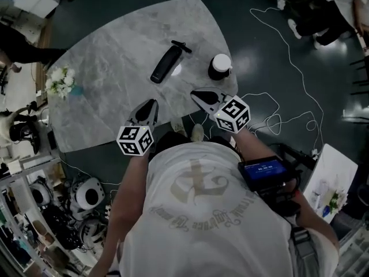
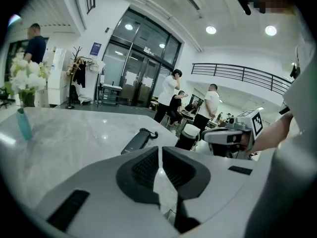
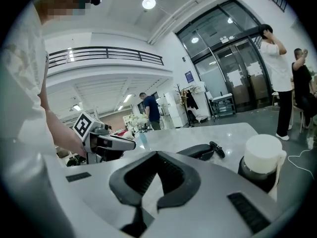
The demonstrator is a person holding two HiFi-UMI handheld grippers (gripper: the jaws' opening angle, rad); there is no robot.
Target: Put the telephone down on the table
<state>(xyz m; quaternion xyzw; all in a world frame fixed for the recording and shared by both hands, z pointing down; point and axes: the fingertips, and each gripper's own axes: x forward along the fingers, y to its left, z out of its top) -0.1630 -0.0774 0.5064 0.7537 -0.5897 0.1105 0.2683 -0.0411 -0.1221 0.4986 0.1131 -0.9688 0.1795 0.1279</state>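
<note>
The right gripper (image 3: 158, 155) fills the lower frame, its jaws closed tip to tip on nothing. Beyond, the telephone (image 3: 200, 151) lies flat on the counter (image 3: 198, 133). A white-lidded cup (image 3: 261, 160) stands lower right; the left gripper (image 3: 132, 144) is centre left.

The person wore a white short-sleeved T-shirt (image 1: 202, 224) with faded gold lettering. The left gripper (image 1: 153, 103) and right gripper (image 1: 195, 93) were grey, with black ribbed pads (image 2: 145, 170) and black-and-white marker cubes (image 1: 136, 140).
</note>
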